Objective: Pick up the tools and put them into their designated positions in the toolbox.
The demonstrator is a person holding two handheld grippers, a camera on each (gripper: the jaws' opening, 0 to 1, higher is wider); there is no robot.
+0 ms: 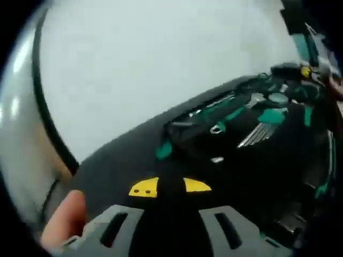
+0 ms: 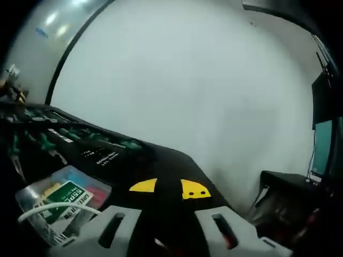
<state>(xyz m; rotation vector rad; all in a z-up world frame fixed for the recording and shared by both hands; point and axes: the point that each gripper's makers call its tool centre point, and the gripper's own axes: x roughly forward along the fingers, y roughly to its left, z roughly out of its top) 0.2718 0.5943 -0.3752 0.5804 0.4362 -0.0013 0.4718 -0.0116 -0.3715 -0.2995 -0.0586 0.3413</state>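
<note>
The toolbox point(image 1: 252, 123) lies open on a black bench point(image 1: 118, 160), far right in the left gripper view, its tray holding tools with green handles and bright metal parts, blurred. In the right gripper view the toolbox point(image 2: 59, 139) stretches along the left, rows of green-handled tools in black slots. Near it lies a clear packet point(image 2: 61, 201) with a green label, with a white cable point(image 2: 53, 211) across it.

The left gripper point(image 1: 171, 230) has its grey fingers point(image 1: 115, 227) spread, nothing between them; a fingertip point(image 1: 64, 219) of the person shows at near left. The right gripper point(image 2: 169, 227) also has its fingers point(image 2: 110, 227) spread and bare.

A white wall point(image 2: 187, 80) rises behind the bench. At right stands a dark monitor point(image 2: 324, 139), cut off by the edge.
</note>
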